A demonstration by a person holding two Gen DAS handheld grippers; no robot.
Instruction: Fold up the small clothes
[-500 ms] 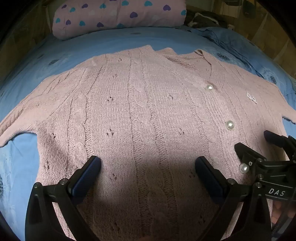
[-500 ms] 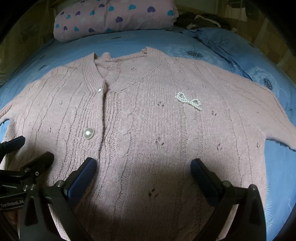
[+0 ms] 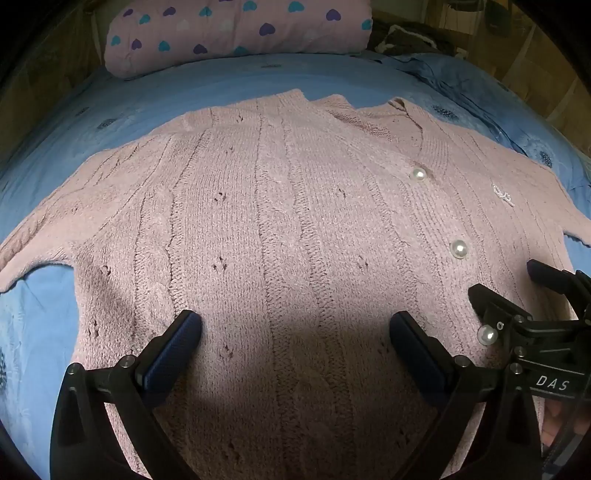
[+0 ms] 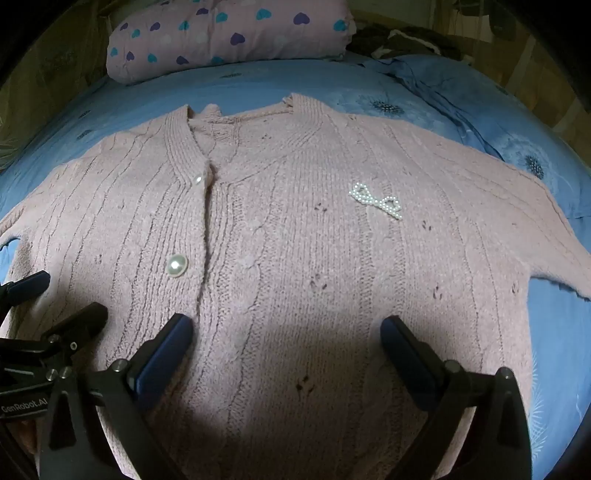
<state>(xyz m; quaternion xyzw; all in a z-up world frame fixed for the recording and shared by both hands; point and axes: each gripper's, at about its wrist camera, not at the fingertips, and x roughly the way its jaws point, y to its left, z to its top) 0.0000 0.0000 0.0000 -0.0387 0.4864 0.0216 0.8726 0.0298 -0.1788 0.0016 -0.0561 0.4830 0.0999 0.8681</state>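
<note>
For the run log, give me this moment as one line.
stage: pre-fold | cardigan: flat, buttoned | left gripper: open | right gripper: open

Cardigan (image 3: pixel 280 236), pillow (image 3: pixel 236 33) on bed (image 3: pixel 229 85)

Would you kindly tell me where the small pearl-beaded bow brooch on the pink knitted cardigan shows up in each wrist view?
Left wrist view: the pearl-beaded bow brooch sits small and blurred near the right edge, right of the button band.
Right wrist view: it lies right of centre in the upper half, on the chest of the pink knitted cardigan.
Shared landmark: the large round pearl button.
</note>
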